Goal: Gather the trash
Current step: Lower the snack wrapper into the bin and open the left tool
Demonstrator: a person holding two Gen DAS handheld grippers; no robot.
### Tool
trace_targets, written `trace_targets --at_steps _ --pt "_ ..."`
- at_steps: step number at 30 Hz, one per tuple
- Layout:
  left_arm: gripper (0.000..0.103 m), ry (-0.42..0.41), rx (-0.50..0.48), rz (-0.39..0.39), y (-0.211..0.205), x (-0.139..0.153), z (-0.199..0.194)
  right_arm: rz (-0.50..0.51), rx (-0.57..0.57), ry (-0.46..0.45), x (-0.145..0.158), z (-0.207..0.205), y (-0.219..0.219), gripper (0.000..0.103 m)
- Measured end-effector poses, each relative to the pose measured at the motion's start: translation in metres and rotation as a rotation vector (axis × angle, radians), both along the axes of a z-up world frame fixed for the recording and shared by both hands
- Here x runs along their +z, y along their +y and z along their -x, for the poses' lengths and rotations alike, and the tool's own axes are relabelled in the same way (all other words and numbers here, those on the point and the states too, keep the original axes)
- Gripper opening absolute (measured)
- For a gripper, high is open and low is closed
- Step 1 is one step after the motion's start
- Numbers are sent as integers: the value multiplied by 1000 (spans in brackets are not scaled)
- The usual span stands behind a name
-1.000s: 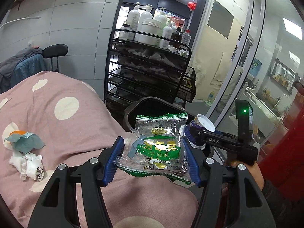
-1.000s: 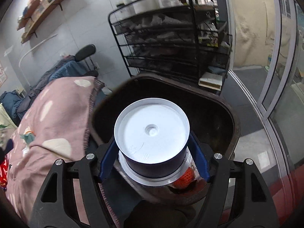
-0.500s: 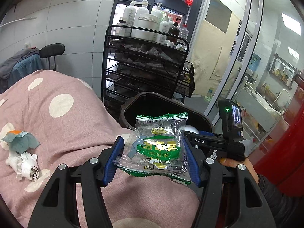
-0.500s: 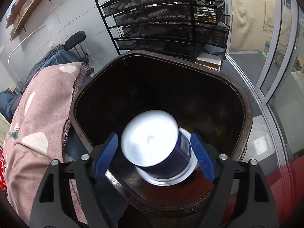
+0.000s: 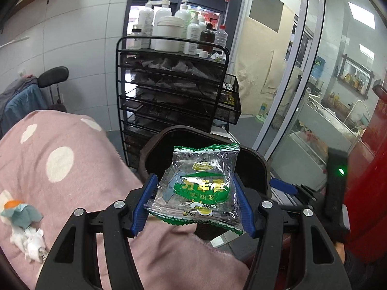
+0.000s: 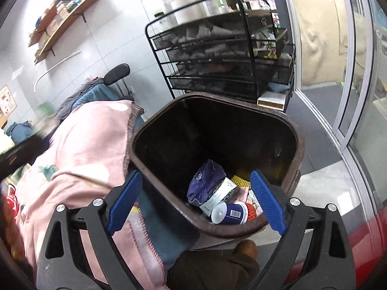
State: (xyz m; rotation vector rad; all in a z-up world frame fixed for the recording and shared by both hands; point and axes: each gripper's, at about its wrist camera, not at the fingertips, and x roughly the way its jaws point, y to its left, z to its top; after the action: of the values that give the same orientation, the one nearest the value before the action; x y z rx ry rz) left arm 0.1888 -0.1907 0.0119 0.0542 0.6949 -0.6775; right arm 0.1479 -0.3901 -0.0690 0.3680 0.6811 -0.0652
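Observation:
My left gripper (image 5: pixel 197 193) is shut on a clear green-printed snack wrapper (image 5: pixel 200 186) and holds it above the pink blanket, just short of the brown trash bin (image 5: pixel 157 145). My right gripper (image 6: pixel 193 198) is open and empty over the near rim of the bin (image 6: pixel 297 149). A blue cup with a white lid (image 6: pixel 229 213) lies on its side at the bin's bottom among a purple bag (image 6: pixel 205 181) and other wrappers. Crumpled tissue and a teal scrap (image 5: pixel 21 222) lie on the blanket at the left.
A pink polka-dot blanket (image 5: pixel 60 169) covers the surface left of the bin. A black wire rack (image 5: pixel 174 91) with bottles on top stands behind the bin. A glass sliding door (image 5: pixel 302 84) is at the right. A red surface (image 5: pixel 370 193) borders the right edge.
My right gripper opened and the blue cup dropped into the bin, where it now lies on its side. My left gripper moved the wrapper closer to the bin.

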Motion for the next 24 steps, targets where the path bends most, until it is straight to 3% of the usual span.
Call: trace_targets --at_steps 7,18,24 --pt "61 119 -52 -5 -38 -16 -35 70 26 -39 11 27 12 90" --pt "61 176 -104 -86 -78 -37 -54 94 31 -48 15 43 11 91" --pt "61 245 -80 -65 -81 -48 -65 87 36 -38 12 46 13 91"
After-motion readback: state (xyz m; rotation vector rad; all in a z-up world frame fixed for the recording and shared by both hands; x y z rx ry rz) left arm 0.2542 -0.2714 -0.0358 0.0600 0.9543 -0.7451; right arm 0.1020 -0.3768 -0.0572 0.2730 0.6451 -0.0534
